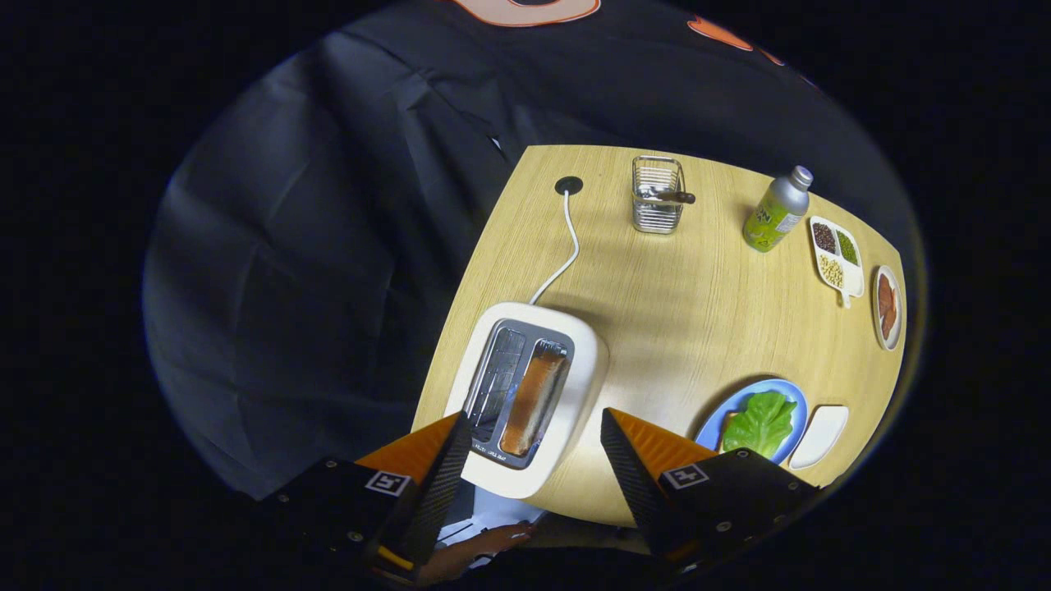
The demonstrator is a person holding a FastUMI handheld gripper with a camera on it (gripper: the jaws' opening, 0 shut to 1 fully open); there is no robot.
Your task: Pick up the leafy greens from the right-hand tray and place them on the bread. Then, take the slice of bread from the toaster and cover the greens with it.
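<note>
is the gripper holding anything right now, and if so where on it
Nothing is held. The gripper is open, its fingers spread above the toaster, with the bread slice untouched in its slot.

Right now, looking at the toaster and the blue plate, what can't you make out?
- Bread under the leafy greens on the blue plate: hidden by the greens and one finger of the open tongs, gripper view.
- Slice of bread in the toaster: lower part hidden inside the slot.
- Divided dish contents: too small to identify.

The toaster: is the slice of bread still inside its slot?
Yes. The bread slice sits in one slot of the toaster; the other slot is empty. The open tongs hover above it.
</note>
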